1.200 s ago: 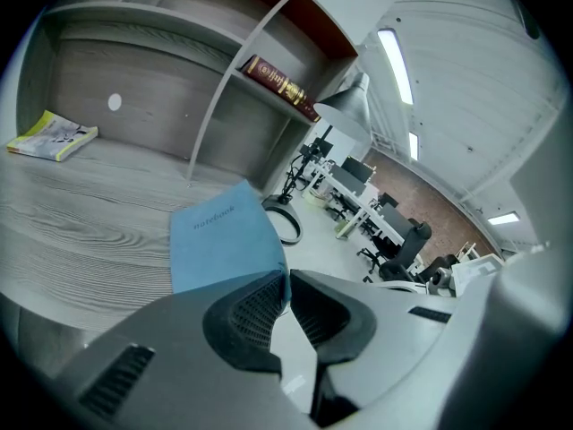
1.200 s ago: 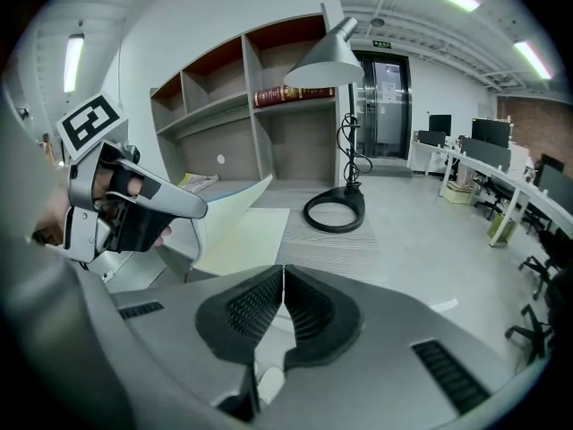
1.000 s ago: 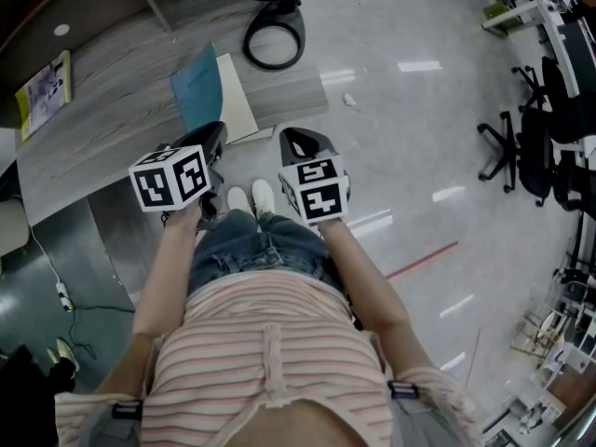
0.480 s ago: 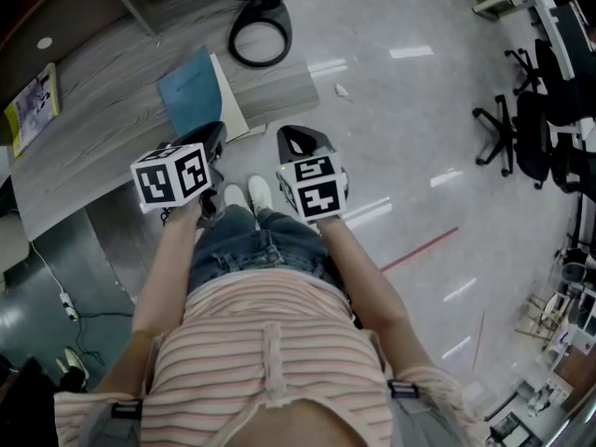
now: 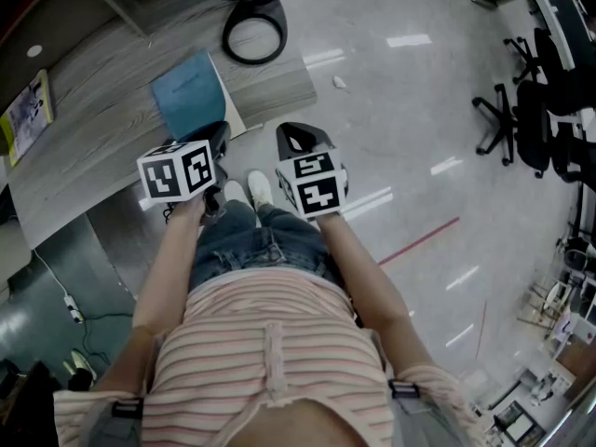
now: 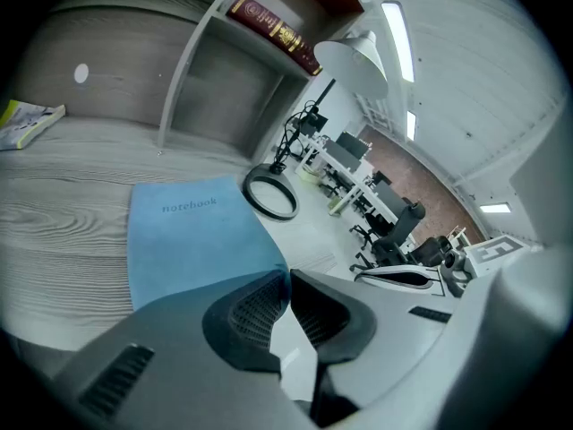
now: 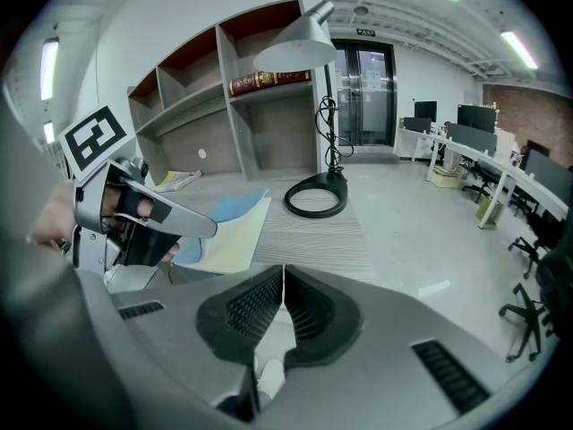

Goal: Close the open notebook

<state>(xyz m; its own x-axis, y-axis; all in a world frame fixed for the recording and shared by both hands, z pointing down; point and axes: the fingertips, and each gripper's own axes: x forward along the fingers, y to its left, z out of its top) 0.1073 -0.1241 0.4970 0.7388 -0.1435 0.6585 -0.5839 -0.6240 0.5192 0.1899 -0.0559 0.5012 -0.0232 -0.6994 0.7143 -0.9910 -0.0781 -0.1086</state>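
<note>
A notebook with a blue cover (image 5: 189,96) marked "notebook" (image 6: 192,231) lies on the grey wooden desk (image 5: 102,128), near its front right corner. A strip of cream pages (image 5: 229,110) shows along its right side. My left gripper (image 5: 216,130) is at the notebook's near edge, shut on the corner of the blue cover (image 6: 285,280). In the right gripper view the cover (image 7: 224,206) arches slightly above the cream page (image 7: 231,240) beside the left gripper (image 7: 134,222). My right gripper (image 5: 298,138) hangs off the desk's edge above the floor, shut and empty (image 7: 283,271).
A desk lamp's black ring base (image 5: 251,35) stands just beyond the notebook. A yellow booklet (image 5: 26,105) lies at the desk's far left. Shelves with a dark red book (image 7: 269,81) rise behind. Office chairs (image 5: 531,128) stand to the right on the glossy floor.
My left gripper has sunk a little with the blue cover, and less of the cream page shows. The right gripper has hardly moved.
</note>
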